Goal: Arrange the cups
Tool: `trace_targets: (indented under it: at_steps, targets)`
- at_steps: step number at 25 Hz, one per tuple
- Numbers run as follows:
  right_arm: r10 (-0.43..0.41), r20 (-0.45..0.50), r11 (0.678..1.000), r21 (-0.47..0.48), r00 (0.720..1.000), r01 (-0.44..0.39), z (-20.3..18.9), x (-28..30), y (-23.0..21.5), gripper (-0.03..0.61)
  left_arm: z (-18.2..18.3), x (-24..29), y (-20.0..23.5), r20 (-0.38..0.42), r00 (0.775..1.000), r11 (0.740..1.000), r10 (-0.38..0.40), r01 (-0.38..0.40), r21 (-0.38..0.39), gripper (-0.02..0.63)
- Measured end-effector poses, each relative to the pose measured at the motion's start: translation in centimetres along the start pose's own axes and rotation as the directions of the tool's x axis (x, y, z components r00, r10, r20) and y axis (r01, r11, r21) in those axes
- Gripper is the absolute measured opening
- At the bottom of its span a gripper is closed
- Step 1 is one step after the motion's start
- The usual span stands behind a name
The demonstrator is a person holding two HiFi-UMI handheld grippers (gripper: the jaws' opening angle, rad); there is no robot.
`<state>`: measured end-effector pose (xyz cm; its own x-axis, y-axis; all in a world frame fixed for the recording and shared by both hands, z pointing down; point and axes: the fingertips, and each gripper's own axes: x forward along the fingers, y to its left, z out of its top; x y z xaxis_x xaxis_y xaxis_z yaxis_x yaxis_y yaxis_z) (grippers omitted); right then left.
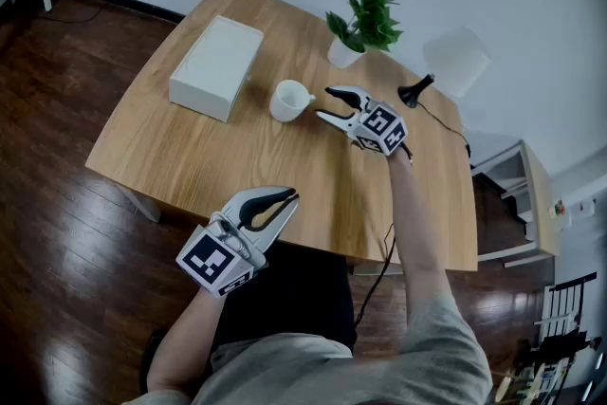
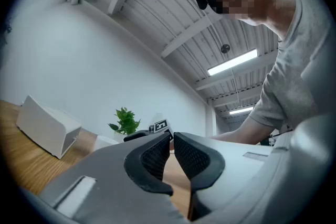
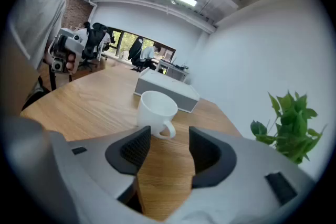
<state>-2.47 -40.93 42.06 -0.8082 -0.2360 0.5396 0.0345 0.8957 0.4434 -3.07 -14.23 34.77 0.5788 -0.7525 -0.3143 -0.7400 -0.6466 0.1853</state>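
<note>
A white cup stands upright on the wooden table, its handle turned toward my right gripper. That gripper is open, its tips just short of the cup, nothing between the pads. In the right gripper view the cup sits just ahead of the right gripper, with its handle in front of the gap. My left gripper hovers over the table's near edge, well away from the cup. In the left gripper view its pads stand together with nothing held.
A white box lies on the far left of the table, behind the cup. A potted plant stands at the back edge. A desk lamp with a black base and a trailing cable sits at the back right.
</note>
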Motion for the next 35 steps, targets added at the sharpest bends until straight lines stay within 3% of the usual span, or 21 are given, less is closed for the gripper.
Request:
trace_targets:
  at_steps: [6, 7, 9, 16, 21, 35]
  targets:
    - [0.124, -0.086, 0.985, -0.105, 0.988, -0.133, 0.2, 2.7, 1.5, 0.206, -0.2, 0.4, -0.3, 0.001, 1.0, 1.0, 0.009, -0.009, -0.009, 0.015]
    - [0.14, -0.09, 0.982, -0.111, 0.986, -0.15, 0.5, 2.5, 1.9, 0.177, -0.3, 0.4, -0.2, 0.0, 1.0, 1.0, 0.01, -0.01, -0.009, 0.015]
    - [0.18, -0.073, 0.979, -0.086, 0.981, -0.186, 1.1, 2.0, 2.6, 0.055, -0.3, 0.3, 0.0, 0.0, 1.0, 1.0, 0.011, -0.011, -0.011, 0.015]
    - [0.14, 0.003, 0.99, -0.019, 0.99, -0.14, 2.2, 3.4, 2.9, 0.063, 0.0, 0.2, 0.2, 0.015, 1.0, 0.999, 0.018, -0.017, -0.036, 0.015]
    - [0.125, -0.037, 0.991, -0.038, 0.991, -0.127, 1.7, 4.5, 3.0, 0.089, 0.0, 0.0, 0.4, 0.017, 1.0, 0.999, 0.023, -0.022, -0.04, 0.015]
    - [0.218, 0.005, 0.975, 0.039, 0.976, -0.218, 2.5, 4.4, 4.4, 0.081, 0.2, 0.1, 0.3, 0.024, 0.999, 0.999, 0.022, -0.021, -0.051, 0.015]
